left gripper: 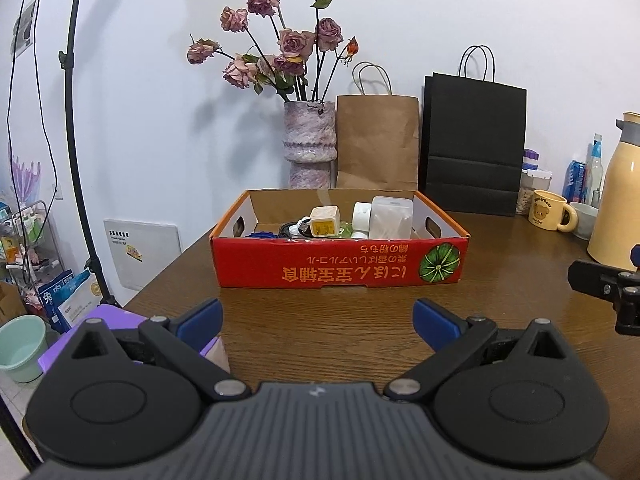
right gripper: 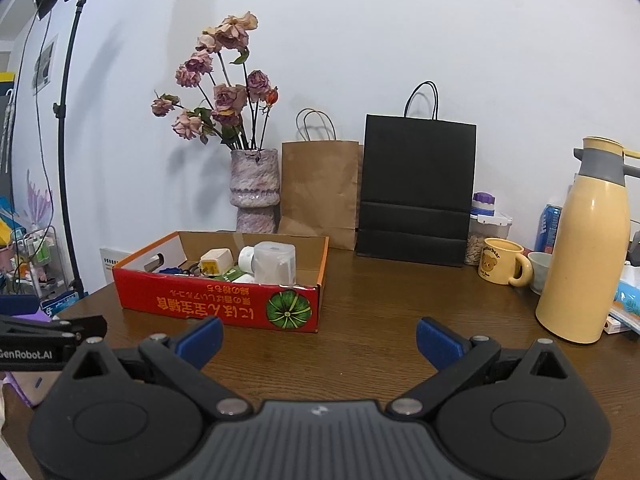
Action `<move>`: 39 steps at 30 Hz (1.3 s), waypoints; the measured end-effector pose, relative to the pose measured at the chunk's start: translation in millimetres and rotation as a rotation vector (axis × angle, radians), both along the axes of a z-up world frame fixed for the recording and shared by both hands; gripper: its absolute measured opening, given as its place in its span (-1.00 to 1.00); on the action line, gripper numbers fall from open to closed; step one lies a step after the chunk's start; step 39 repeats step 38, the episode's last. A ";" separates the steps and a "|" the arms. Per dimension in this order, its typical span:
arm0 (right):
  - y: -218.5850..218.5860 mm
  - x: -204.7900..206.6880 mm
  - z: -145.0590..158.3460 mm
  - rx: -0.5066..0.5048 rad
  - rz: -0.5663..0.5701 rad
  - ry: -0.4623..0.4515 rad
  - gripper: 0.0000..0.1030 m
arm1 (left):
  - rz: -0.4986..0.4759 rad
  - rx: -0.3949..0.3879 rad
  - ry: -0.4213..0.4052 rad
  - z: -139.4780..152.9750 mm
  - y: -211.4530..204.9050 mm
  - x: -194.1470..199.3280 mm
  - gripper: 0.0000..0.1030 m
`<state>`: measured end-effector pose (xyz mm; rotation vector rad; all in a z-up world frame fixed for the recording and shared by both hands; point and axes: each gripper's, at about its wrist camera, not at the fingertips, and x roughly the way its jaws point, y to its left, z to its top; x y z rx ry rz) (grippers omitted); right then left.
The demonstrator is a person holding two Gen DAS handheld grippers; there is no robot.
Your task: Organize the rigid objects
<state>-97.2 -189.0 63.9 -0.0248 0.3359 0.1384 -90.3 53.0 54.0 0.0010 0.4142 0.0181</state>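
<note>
A red cardboard tray [left gripper: 340,266] [right gripper: 192,304] with orange print stands on the brown wooden table [left gripper: 360,332]. Inside it lie a cream plug adapter [left gripper: 325,222] [right gripper: 214,261], a translucent white box [left gripper: 391,216] [right gripper: 276,262], a white round piece [left gripper: 362,216] and dark cables. My left gripper [left gripper: 318,318] hovers open in front of the tray, nothing between its blue pads. My right gripper [right gripper: 320,338] is open too, to the right of the tray and short of it. Part of the right gripper [left gripper: 612,284] shows at the left wrist view's right edge.
Behind the tray stand a vase of dried roses [left gripper: 310,142], a brown paper bag [left gripper: 378,144] and a black paper bag [left gripper: 474,144]. At the right are a yellow bear mug [right gripper: 502,266], a cream thermos jug [right gripper: 586,248] and cans. A purple box [left gripper: 120,320] sits by the table's left edge.
</note>
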 end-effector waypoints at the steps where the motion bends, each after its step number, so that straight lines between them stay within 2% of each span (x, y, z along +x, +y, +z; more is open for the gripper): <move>1: 0.1 -0.4 0.0 0.000 0.000 0.000 1.00 | -0.002 0.001 0.000 0.0 -0.2 -0.5 1.00; 39: 2.9 4.1 -6.4 -0.007 0.005 0.028 1.00 | -0.021 -0.011 -0.007 -1.6 2.2 -2.0 1.00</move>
